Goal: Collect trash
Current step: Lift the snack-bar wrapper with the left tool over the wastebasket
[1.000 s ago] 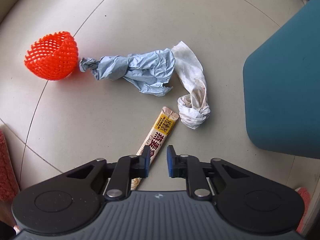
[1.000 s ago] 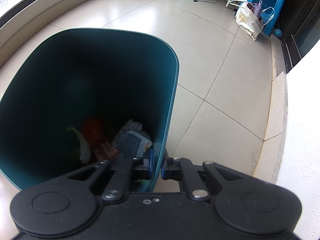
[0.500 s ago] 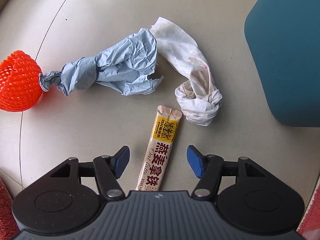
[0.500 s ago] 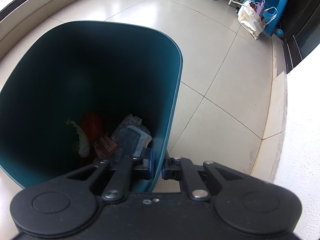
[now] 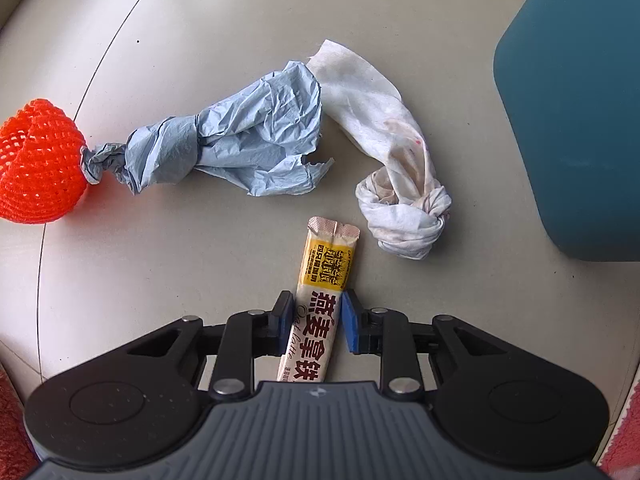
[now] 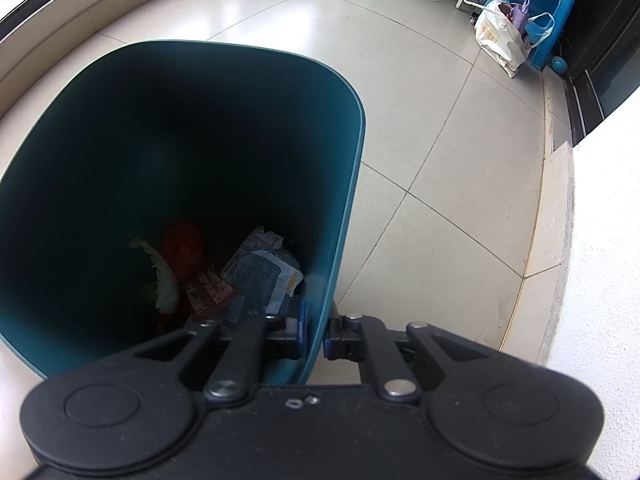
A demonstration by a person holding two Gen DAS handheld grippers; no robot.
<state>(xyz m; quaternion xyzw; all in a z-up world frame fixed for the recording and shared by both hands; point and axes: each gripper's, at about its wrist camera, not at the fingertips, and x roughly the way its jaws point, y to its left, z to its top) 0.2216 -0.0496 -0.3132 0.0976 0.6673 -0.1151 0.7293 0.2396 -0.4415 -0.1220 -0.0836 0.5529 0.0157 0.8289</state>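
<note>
A cream and yellow drink sachet lies on the tiled floor. My left gripper points straight down over it, jaws closing, blue pads touching both long edges of the sachet. Beyond it lie a stained white wipe, a crumpled blue paper and an orange foam net at far left. The teal bin stands to the right. My right gripper is shut on the near wall of the bin, which holds several wrappers.
Red mat edges show at the lower left and lower right. In the right wrist view a blue stool and a white bag stand far back, and a white wall runs along the right.
The left gripper sank toward the floor, opened wide around the sachet, then closed until its pads met the sachet's edges. The right gripper and the bin stayed put.
</note>
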